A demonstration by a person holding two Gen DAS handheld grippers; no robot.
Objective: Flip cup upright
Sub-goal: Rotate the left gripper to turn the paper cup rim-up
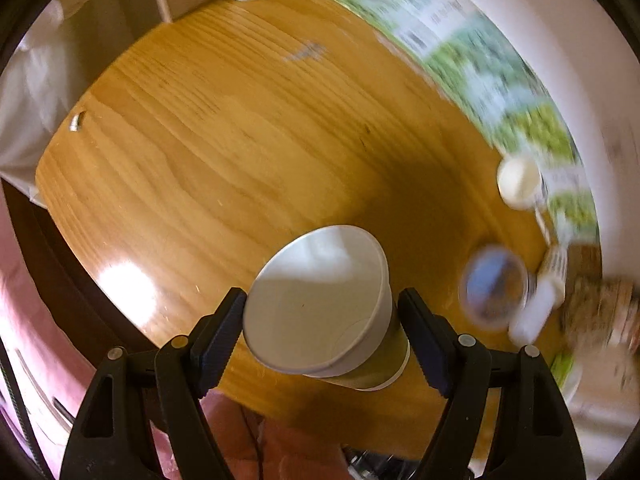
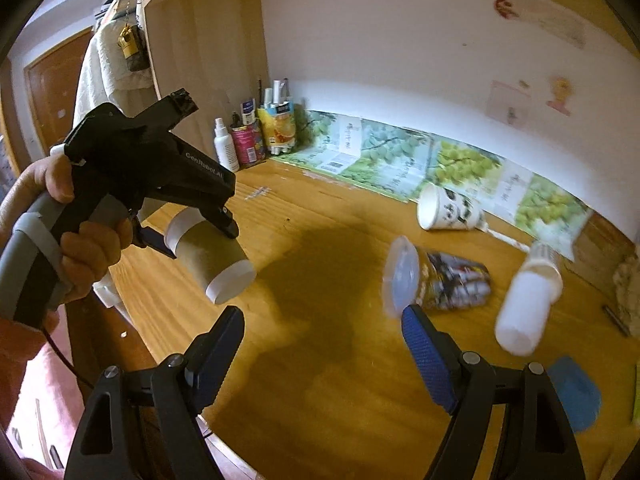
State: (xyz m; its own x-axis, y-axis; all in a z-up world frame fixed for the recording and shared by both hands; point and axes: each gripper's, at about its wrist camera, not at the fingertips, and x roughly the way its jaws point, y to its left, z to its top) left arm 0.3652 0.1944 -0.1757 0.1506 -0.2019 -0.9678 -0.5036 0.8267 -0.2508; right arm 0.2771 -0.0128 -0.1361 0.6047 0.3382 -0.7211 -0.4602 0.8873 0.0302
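From my left wrist camera, the left gripper (image 1: pixel 322 332) is clamped on the cup (image 1: pixel 320 300), one pad on each side of its brown sleeve. The cup is in the air over the near edge of the wooden desk (image 1: pixel 220 128), mouth turned away from me and tilted up, so I can see straight inside. I judge I took it by the sleeve because that band is the stiffest part and lets the cup swing round without crushing the rim. The rest of this view is smeared.

From the right wrist camera, the same cup shows side-on, lying nearly level in the left claw, above the desk's near-left edge and touching nothing. My right gripper (image 2: pixel 324 344) stands wide and empty, well apart, I think to stay clear of the turn. Toward the back edge lie a printed cup (image 2: pixel 448 210) and a clear-lidded cup (image 2: pixel 436 280) on their sides, with a white bottle (image 2: pixel 526 300) beside them.
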